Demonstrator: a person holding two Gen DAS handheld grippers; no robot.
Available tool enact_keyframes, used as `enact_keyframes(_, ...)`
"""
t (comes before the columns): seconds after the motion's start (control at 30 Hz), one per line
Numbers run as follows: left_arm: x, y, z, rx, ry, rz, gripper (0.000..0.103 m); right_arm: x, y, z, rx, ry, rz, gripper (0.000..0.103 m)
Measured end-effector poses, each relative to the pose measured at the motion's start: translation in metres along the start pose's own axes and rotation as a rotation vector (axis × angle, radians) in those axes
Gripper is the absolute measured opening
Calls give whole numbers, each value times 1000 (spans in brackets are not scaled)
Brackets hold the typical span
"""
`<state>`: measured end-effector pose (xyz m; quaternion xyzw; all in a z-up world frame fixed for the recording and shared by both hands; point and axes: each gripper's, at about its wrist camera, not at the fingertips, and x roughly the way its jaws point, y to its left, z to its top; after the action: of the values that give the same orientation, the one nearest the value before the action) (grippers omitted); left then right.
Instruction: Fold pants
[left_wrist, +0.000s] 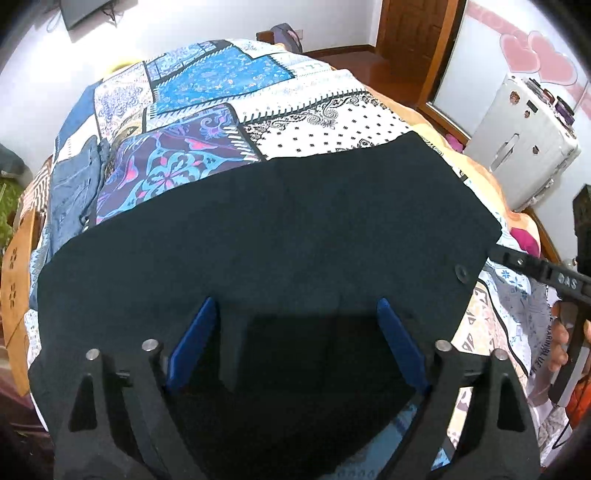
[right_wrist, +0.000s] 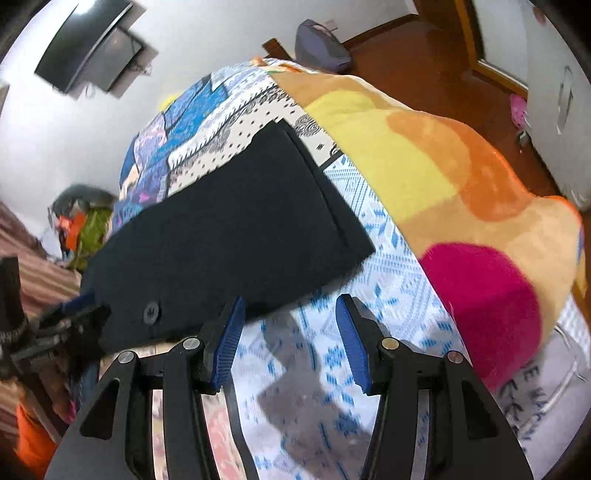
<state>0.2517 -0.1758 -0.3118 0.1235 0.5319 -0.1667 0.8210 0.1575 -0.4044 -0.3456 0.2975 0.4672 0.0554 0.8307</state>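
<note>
Pants (left_wrist: 266, 236), black, lie flat across the patchwork bedspread (left_wrist: 207, 99). Left gripper (left_wrist: 295, 343) hovers over their near edge, jaws spread, holding nothing. Only the right wrist view shows the right gripper (right_wrist: 291, 339) parted and empty above bare bedspread beside the pants, plus an orange blanket (right_wrist: 443, 155).

A bed (left_wrist: 229, 81) covered by a patchwork quilt was flanked by white walls (left_wrist: 177, 22), a wooden floor (right_wrist: 417, 51) and a wall-mounted television (right_wrist: 88, 48).
</note>
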Motion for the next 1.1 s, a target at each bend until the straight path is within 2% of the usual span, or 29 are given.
enact_keyframes(0.1,2,-1,-2,-2,-19,-8,95,8,-1,7,0,-33,2,47)
enact_keyframes(0.2,4,-4,-2,10,-33,4,96,5,-3,10,3,-64,-14,40)
enact_keyframes(0.23,5,-4,-1,9,-34,4,96,4,-2,11,2,-78,-29,33)
enact_keyframes(0.27,5,-4,0,5,-34,4,96,0,-4,10,0,-85,-40,22)
enact_keyframes(0.3,6,-4,1,1,-35,5,96,0,-3,13,3,-90,-57,17)
enact_keyframes(0.37,5,-6,3,11,-36,7,96,-3,-7,15,19,-81,-35,11)
enact_keyframes(0.53,-8,-7,3,20,-68,-12,96,-21,6,22,-33,-114,-32,10)
enact_keyframes(0.67,-36,4,3,5,-141,-6,96,-38,31,33,-95,-162,-17,9)
enact_keyframes(0.93,-91,54,-8,-111,-267,-21,96,-74,110,52,-210,-248,129,9)
enact_keyframes(1.1,-120,92,-29,-172,-341,26,96,-84,166,58,-314,-266,183,9)
